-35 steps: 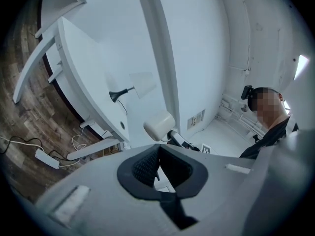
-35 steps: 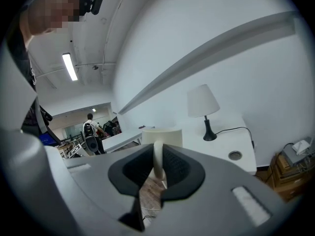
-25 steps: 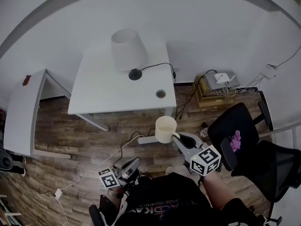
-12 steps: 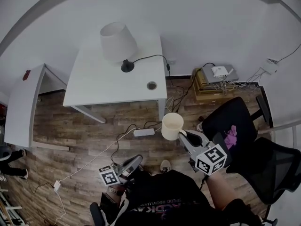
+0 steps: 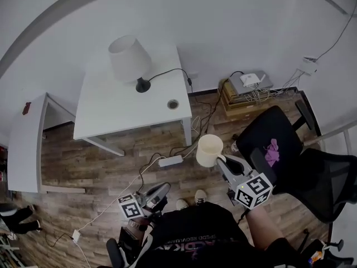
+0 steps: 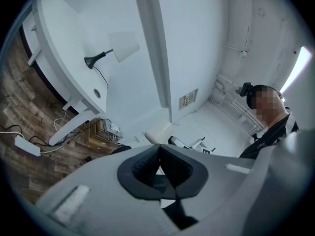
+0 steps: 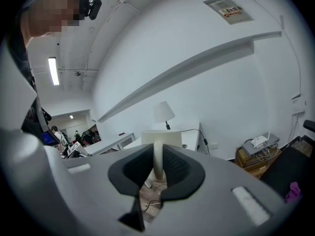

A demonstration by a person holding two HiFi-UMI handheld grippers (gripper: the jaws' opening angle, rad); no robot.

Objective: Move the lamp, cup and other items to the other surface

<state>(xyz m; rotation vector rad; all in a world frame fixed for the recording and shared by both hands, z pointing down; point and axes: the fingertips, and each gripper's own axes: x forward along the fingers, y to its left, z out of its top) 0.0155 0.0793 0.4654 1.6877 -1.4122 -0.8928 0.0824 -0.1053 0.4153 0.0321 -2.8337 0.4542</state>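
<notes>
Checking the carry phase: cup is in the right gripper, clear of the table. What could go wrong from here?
1. The right gripper pinches the cup only by its thin handle, above the wood floor. The cup could pivot or slip out and drop.
2. The power strip and its cables lie on the floor near the person's shoes, so there is likely a trip risk while walking.

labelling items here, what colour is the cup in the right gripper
Cream, plain with no pattern; the cup shows best in the head view.
</notes>
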